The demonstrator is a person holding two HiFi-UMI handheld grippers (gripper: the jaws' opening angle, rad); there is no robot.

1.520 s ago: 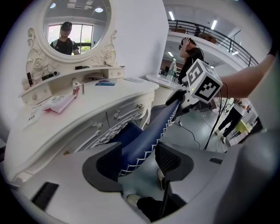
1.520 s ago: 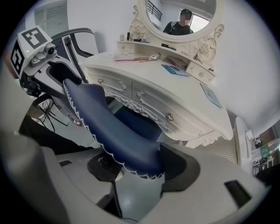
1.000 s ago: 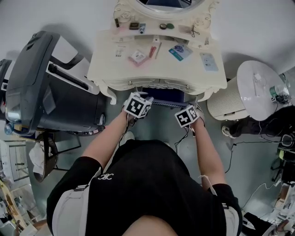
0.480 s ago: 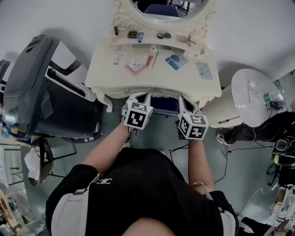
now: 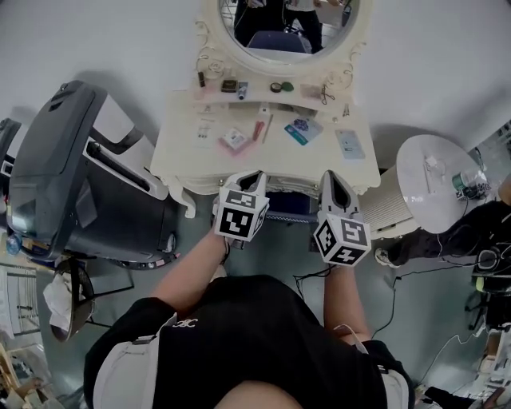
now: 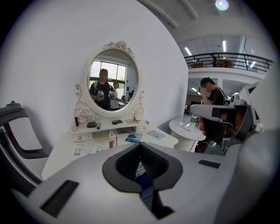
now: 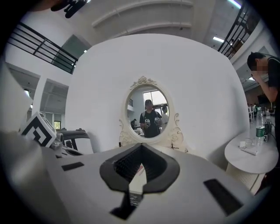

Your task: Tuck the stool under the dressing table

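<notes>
The cream dressing table with carved edges (image 5: 180, 144) fills the upper middle of the head view, against a pale wall. Its oval mirror in a scrolled cream frame (image 5: 279, 24) sits at the top edge. Small cosmetics, cards and packets lie scattered over the tabletop and its little raised shelf.

The dark blue padded stool (image 5: 286, 203) stands pushed in beneath the table. Only a narrow strip of its seat and patterned trim shows under the front edge, in the middle of the frame between the two claws.

The left claw (image 5: 254, 176) is held just below the table's front edge, left of centre. Its jaws are pressed together with nothing between them, and its own view looks over them at the mirror and tabletop. The right claw (image 5: 331, 177) is beside it, right of centre and apart from the table. It too is closed tight and empty, aimed at the mirror.

A large dark grey reclining chair (image 5: 72, 160) takes up the left side. A round white side table on a ribbed drum base (image 5: 435, 172) is at the right. The person in a black top (image 5: 255, 335) fills the bottom of the frame.
</notes>
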